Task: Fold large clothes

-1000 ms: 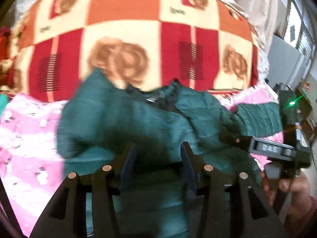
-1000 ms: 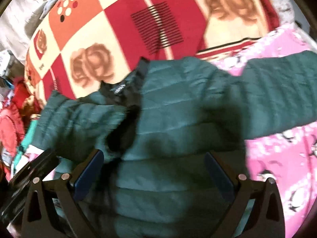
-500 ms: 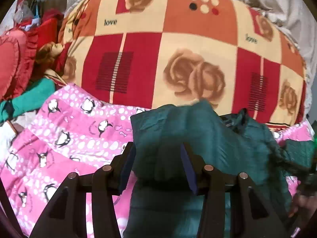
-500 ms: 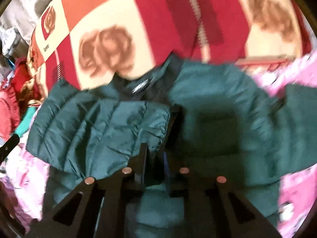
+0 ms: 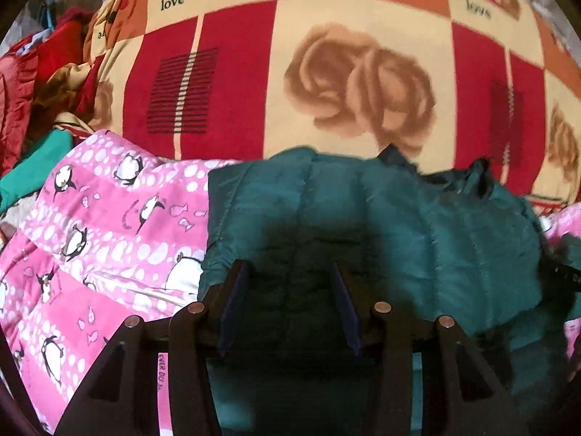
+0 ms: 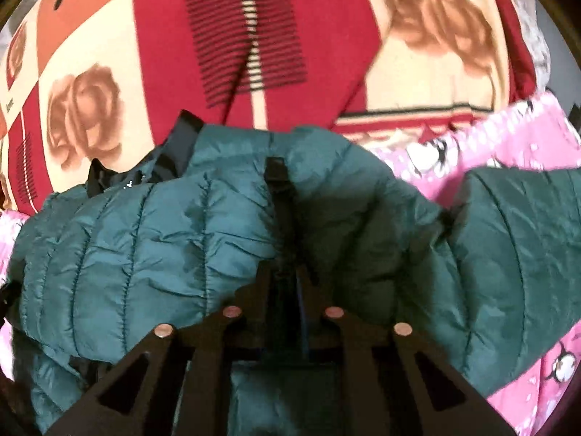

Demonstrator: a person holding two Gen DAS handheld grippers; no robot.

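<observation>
Pink penguin sheet [image 5: 109, 239] under green jacket [image 5: 399, 225]; left gripper [image 5: 290, 298] clamped jacket fold; right gripper [image 6: 287, 279] opening, fabric between jaws

Teal quilted jacket [image 5: 417, 225] lies on pink penguin-print sheet [image 5: 109, 218]; blanket [image 5: 326, 72] shows red, cream, orange checks with brown roses.

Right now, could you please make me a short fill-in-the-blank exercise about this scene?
1. The puffy jacket being folded is dark ____ in colour.
2. The pink sheet under it is printed with ____.
3. The word "____" is printed on the checked blanket behind.

Missing words: green; penguins; love
</observation>
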